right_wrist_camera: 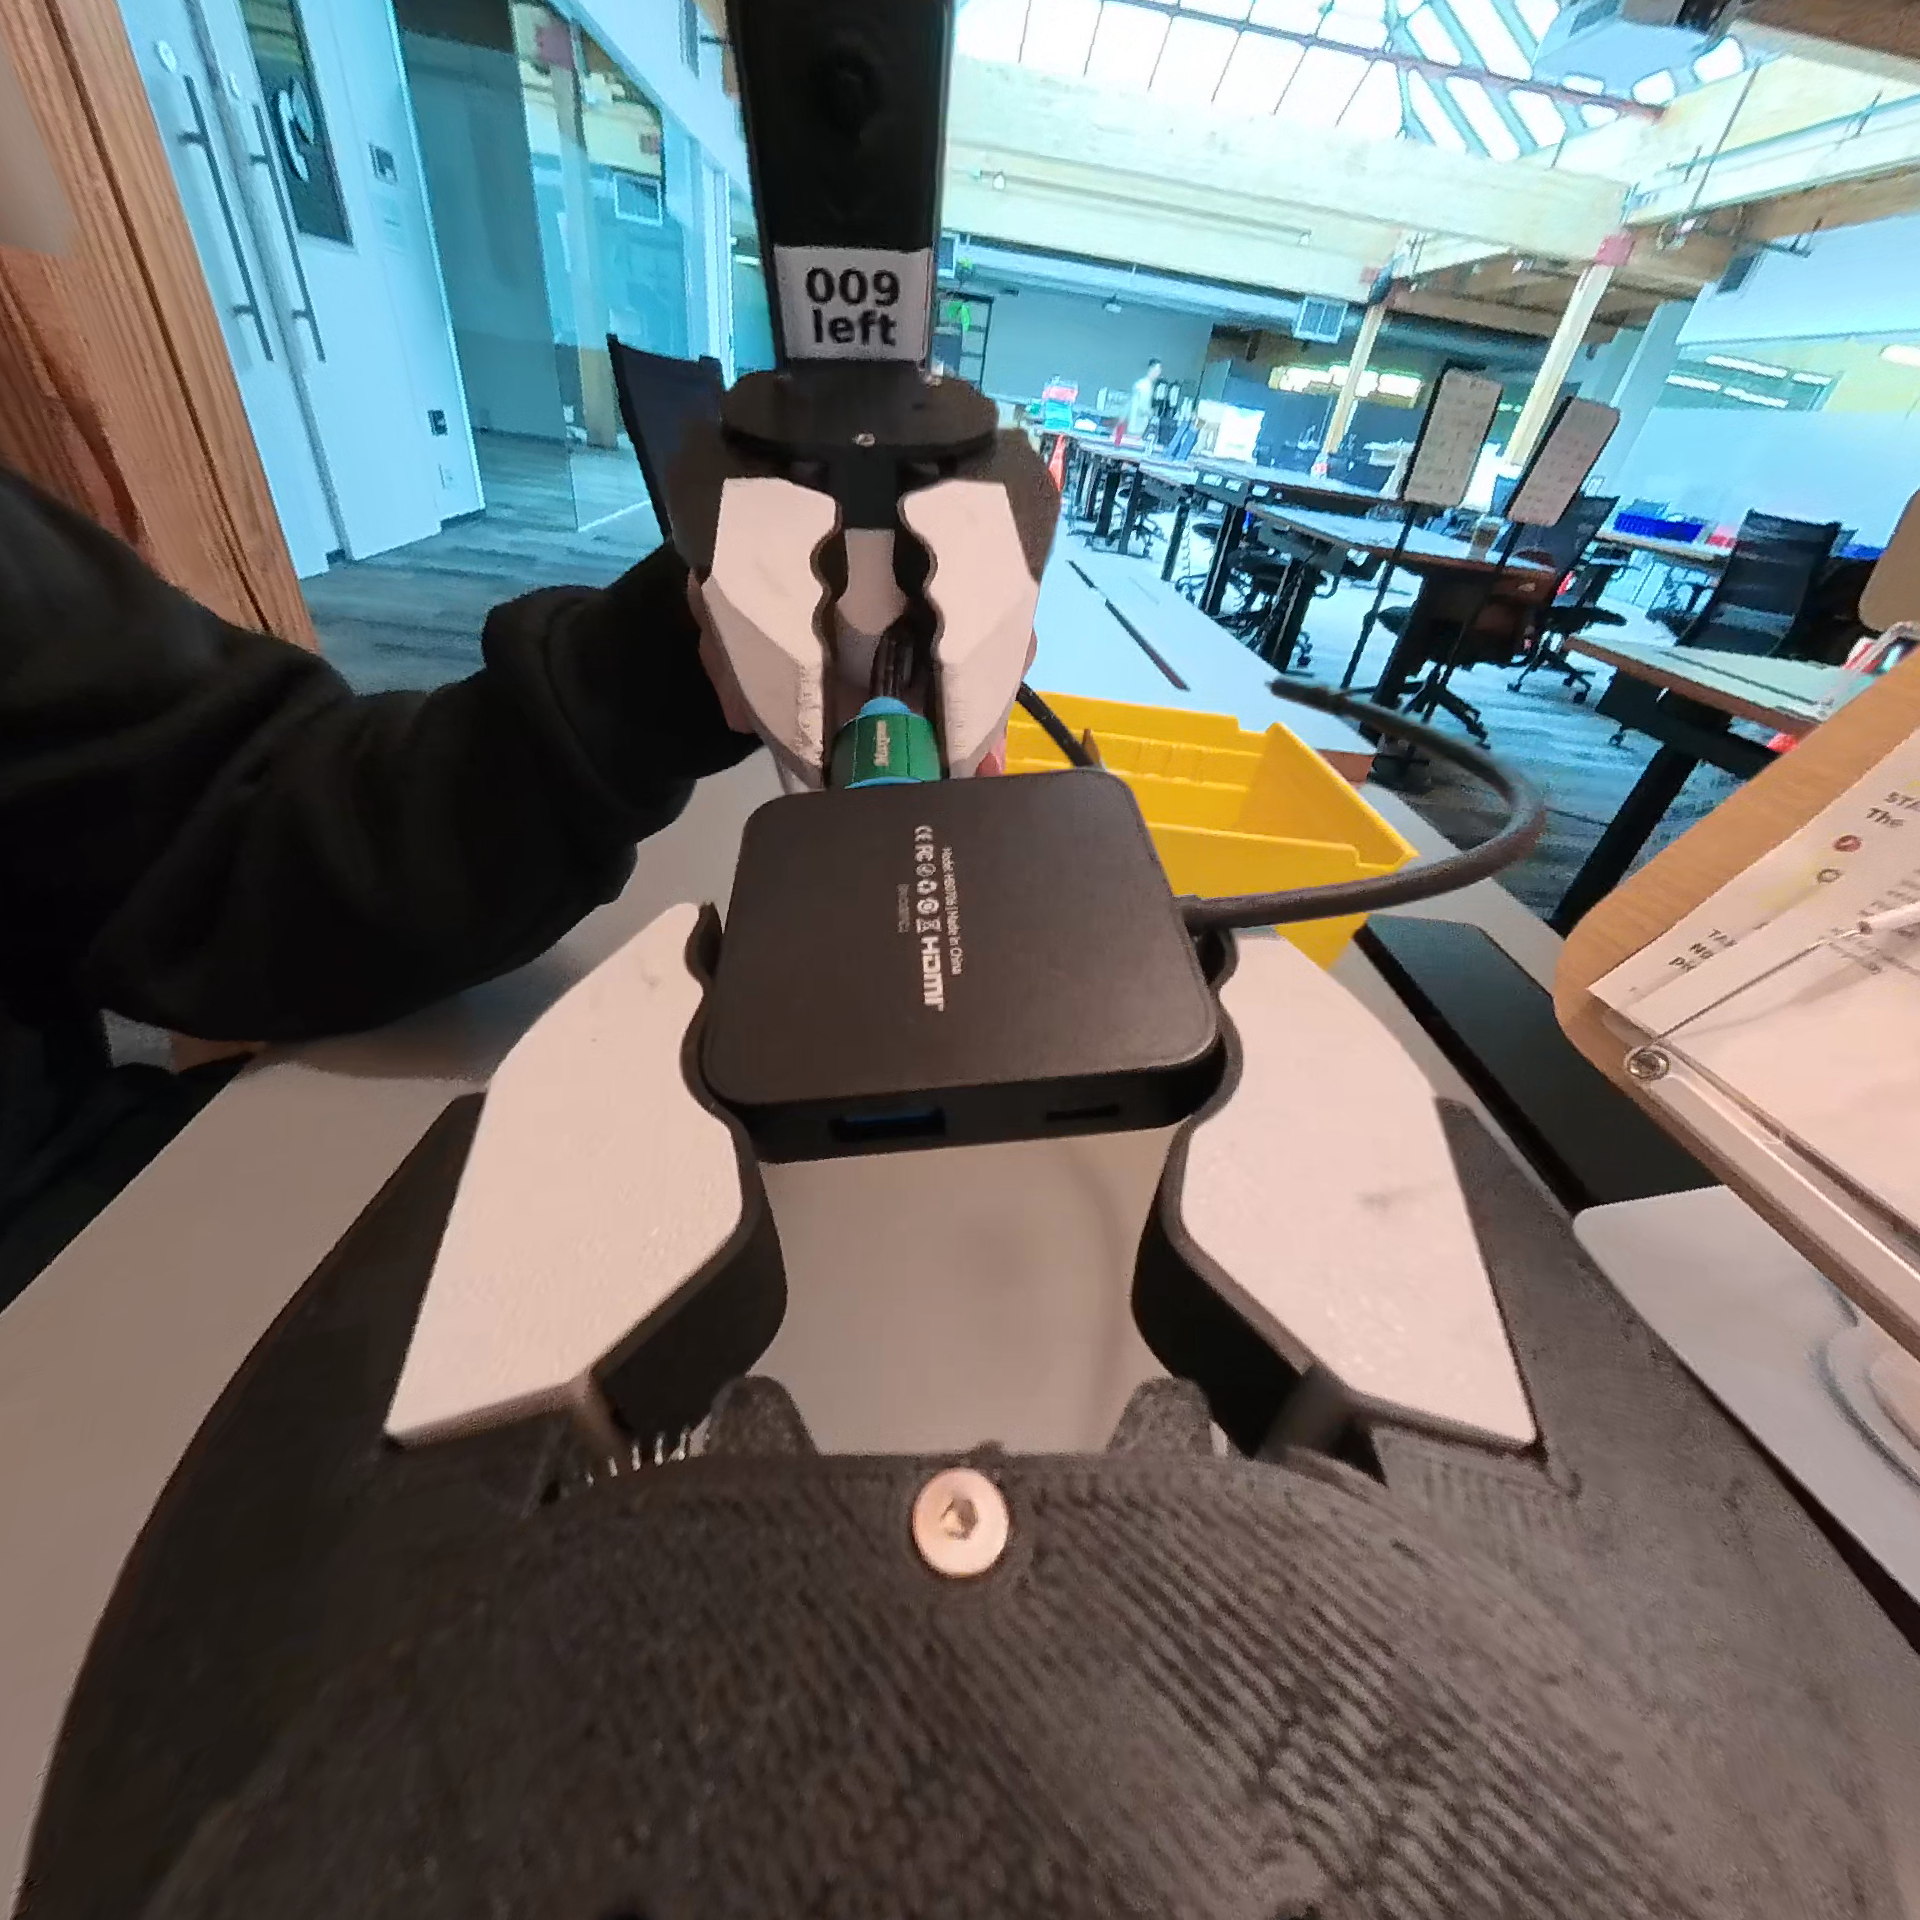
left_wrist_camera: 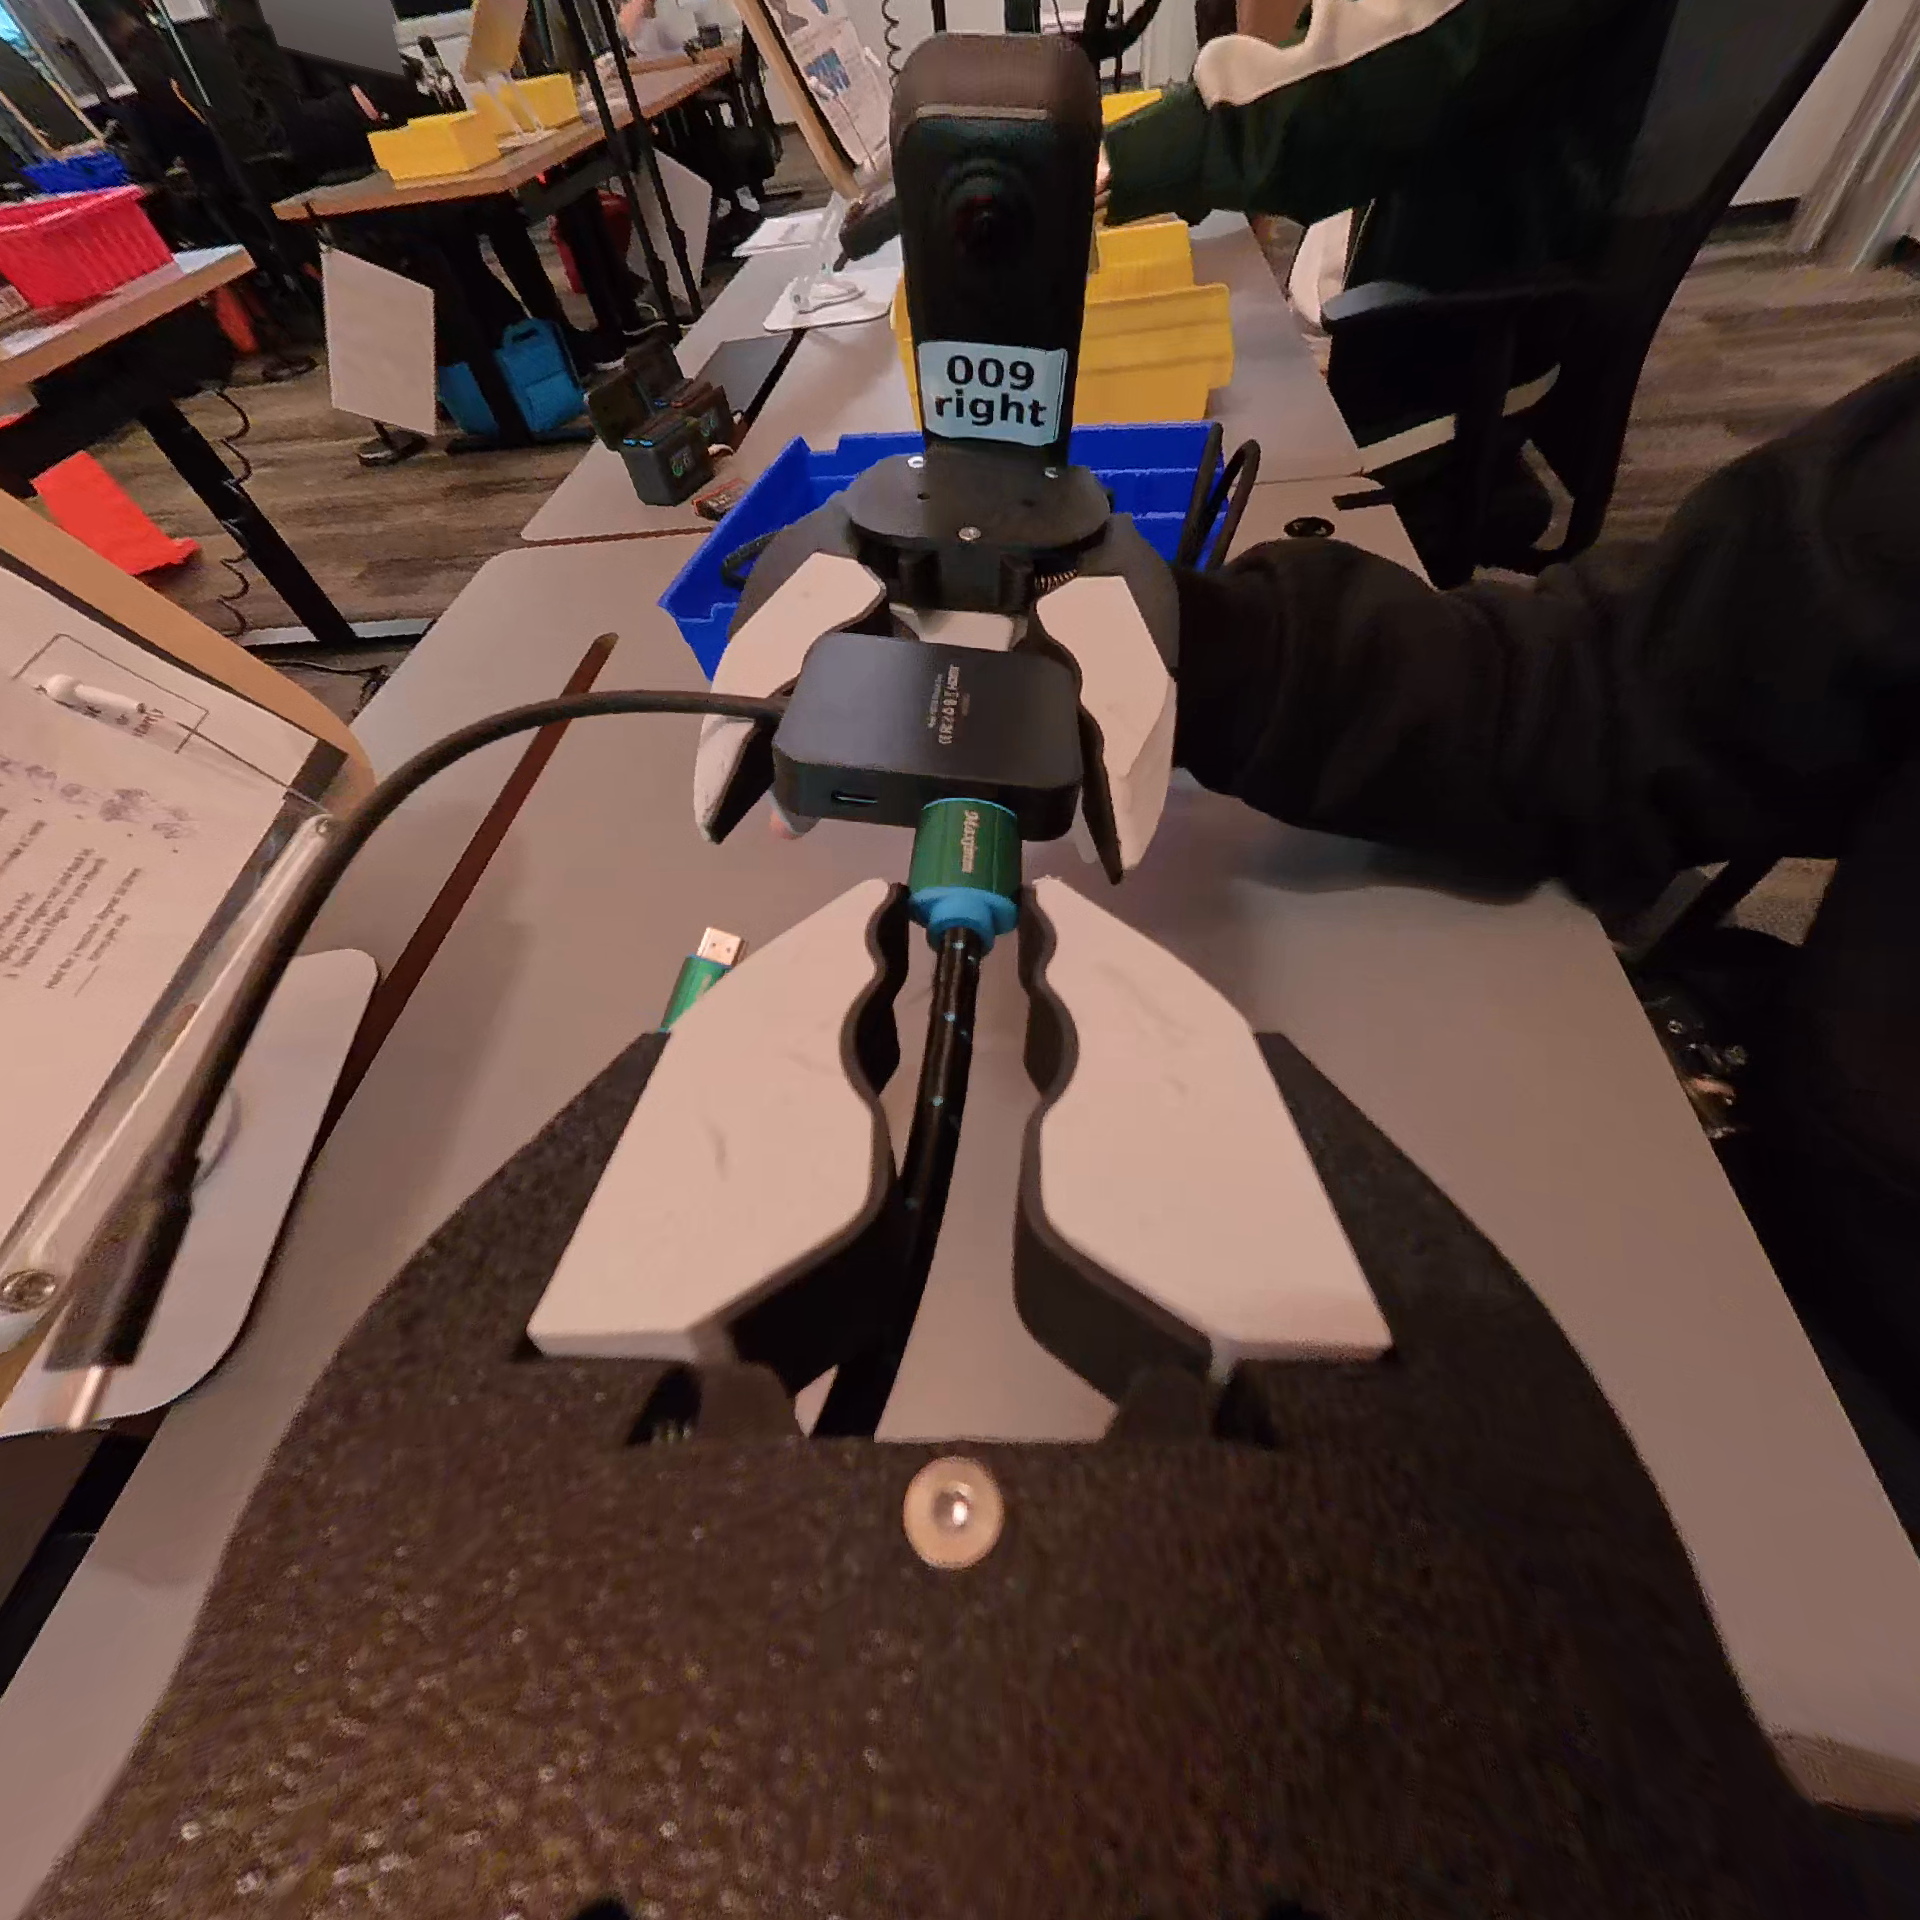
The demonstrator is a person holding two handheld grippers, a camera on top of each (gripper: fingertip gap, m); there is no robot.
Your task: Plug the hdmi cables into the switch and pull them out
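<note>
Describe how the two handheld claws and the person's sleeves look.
Both match: the left claw and right claw have white, wavy-edged fingers on a textured black printed body with a central silver screw. Each carries a black upright camera mast bearing a white sticker. Black long sleeves cover both arms.

Right gripper (right_wrist_camera: 961, 997) had the black switch (right_wrist_camera: 961, 956) clamped

Left gripper (right_wrist_camera: 883, 748) sat opposite, pinching a green HDMI plug (right_wrist_camera: 883, 756) at the switch's far edge, yellow bin (right_wrist_camera: 1247, 821) behind.

You sit at a grey table (left_wrist_camera: 1351, 1039) in an open workshop: wood-plank floor (left_wrist_camera: 416, 520), long desks (right_wrist_camera: 1299, 499), black office chairs (right_wrist_camera: 1787, 571), timber beams under a bright skylight (right_wrist_camera: 1247, 62)
</note>
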